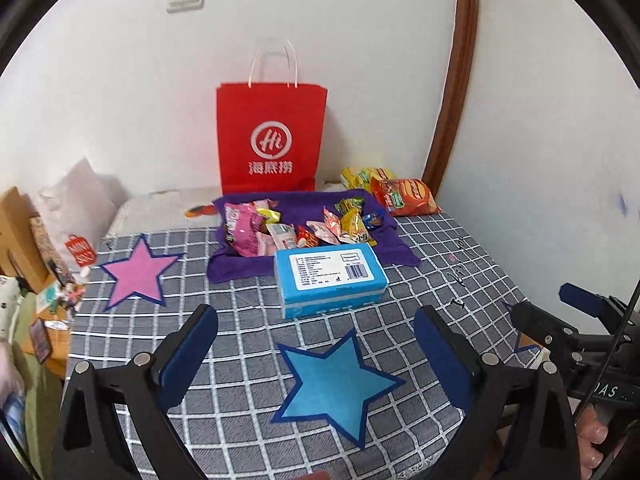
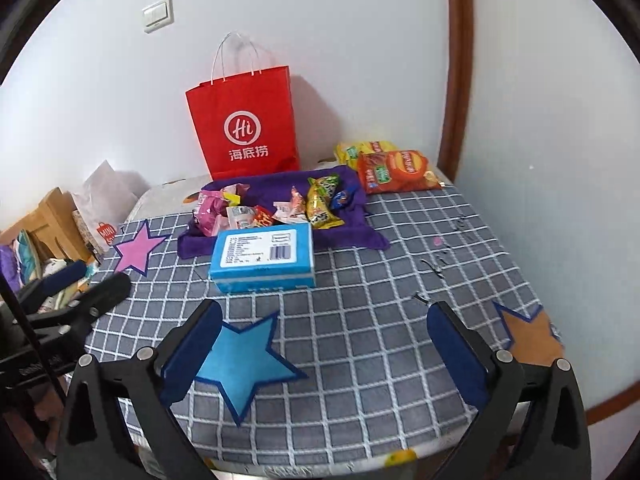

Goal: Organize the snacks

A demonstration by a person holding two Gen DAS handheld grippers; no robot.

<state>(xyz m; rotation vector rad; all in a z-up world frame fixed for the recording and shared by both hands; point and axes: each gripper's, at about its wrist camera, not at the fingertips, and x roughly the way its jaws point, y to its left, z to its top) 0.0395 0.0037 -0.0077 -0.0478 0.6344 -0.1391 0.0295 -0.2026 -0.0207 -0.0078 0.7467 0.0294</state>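
Note:
A pile of small snack packets lies on a purple cloth at the back of the checked table. A blue box lies in front of the cloth. Orange and yellow chip bags lie at the back right. A red paper bag stands against the wall. My left gripper is open and empty over the blue star. My right gripper is open and empty above the table's front.
The grey checked cloth carries a pink star, a blue star and an orange star. White walls close the back and right. Cluttered boxes and bags stand at the left.

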